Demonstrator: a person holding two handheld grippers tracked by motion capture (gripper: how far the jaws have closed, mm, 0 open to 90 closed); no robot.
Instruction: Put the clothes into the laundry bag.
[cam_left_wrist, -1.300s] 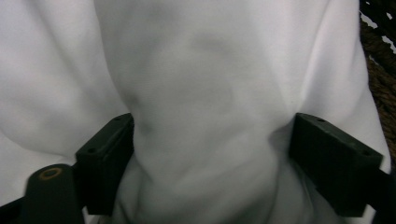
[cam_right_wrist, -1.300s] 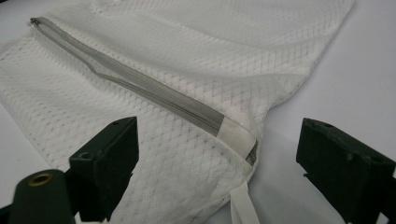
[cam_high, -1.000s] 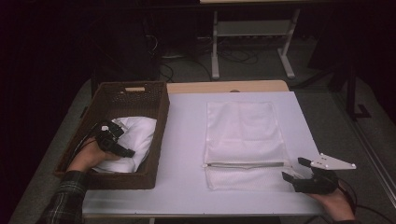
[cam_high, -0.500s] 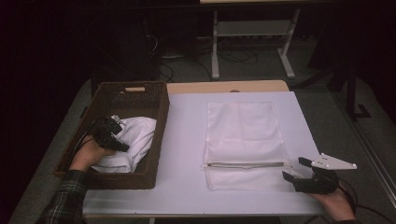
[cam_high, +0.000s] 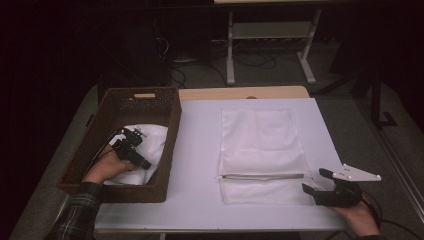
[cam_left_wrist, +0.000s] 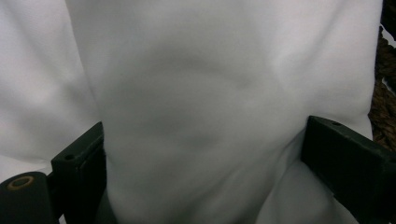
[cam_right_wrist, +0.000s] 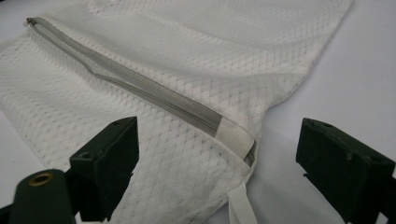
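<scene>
White cloth (cam_high: 145, 145) lies bunched inside a dark woven basket (cam_high: 150, 102) at the left of the counter (cam_high: 200, 165). The left tool (cam_high: 141, 133) is down in the basket, pointing into the cloth. In the left gripper view a thick fold of the cloth (cam_left_wrist: 196, 116) bulges up between the two black jaws, which stand spread at either side of it. These jaws have just been opening, and whether their pads touch the fabric cannot be told. A hand (cam_high: 107, 169) in a plaid sleeve holds this tool from the near side of the basket.

To the right, well apart from the basket, a white mesh bag (cam_high: 260, 145) lies flat on the counter, with a grey zipper (cam_high: 262, 176) running across its near part. The right tool (cam_high: 314, 181) rests near the bag's near right corner, carrying a grey three-cornered plate (cam_high: 356, 173) on top. In the right gripper view its jaws are released and wide apart, with the end of the zipper (cam_right_wrist: 187, 109) and the bag's corner (cam_right_wrist: 233, 154) lying between them, untouched.
</scene>
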